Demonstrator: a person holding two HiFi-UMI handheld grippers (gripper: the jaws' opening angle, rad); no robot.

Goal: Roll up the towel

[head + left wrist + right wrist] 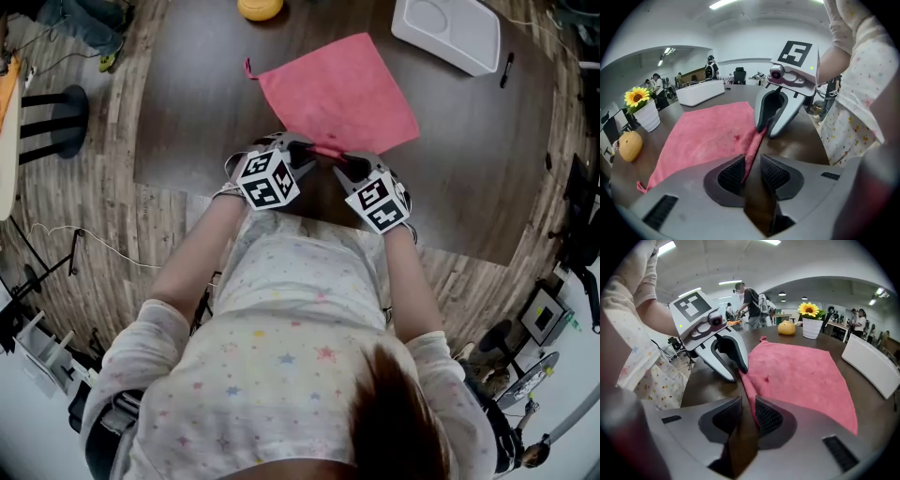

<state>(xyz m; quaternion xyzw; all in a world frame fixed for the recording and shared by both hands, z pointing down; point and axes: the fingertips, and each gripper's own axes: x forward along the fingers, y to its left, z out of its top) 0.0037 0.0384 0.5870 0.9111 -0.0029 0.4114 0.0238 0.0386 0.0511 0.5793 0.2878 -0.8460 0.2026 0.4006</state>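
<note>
A pink towel lies spread flat on the dark table. Both grippers are at its near edge, close together and facing each other. My left gripper is shut on that edge; in the left gripper view the hem runs up between the pads of the left gripper. My right gripper pinches the same hem a short way along. A short raised strip of towel stretches from the right gripper to the left gripper's tips. The right gripper shows its tips closed on the hem.
A white tray sits at the far right of the table with a black pen beside it. A yellow fruit and a potted sunflower stand at the far left. A stool is on the floor to the left.
</note>
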